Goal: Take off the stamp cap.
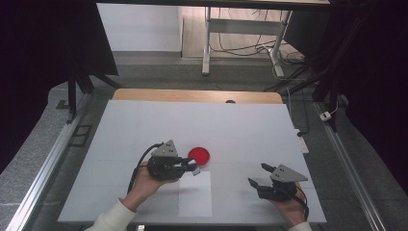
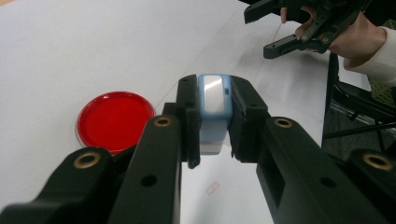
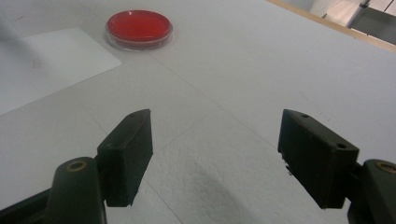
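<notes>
My left gripper [image 1: 194, 168] [image 2: 215, 116] is shut on a small light-blue block with a shiny white face [image 2: 214, 100], pinched upright between the two pads. It hovers just beside a round red dish with a clear rim [image 1: 198, 155] [image 2: 114, 120] [image 3: 138, 27] that lies flat near the middle of the white table. My right gripper [image 1: 257, 173] [image 3: 215, 154] is held at the near right, jaws wide apart with nothing between them. It also appears far off in the left gripper view [image 2: 257, 35], held in a hand.
A white sheet of paper [image 1: 195, 195] [image 3: 46, 65] lies on the table's near edge, below the dish. The white tabletop [image 1: 144, 125] ends in a wooden strip [image 1: 192, 95] at the back. Metal rails run along both sides, and a desk frame with cables stands beyond.
</notes>
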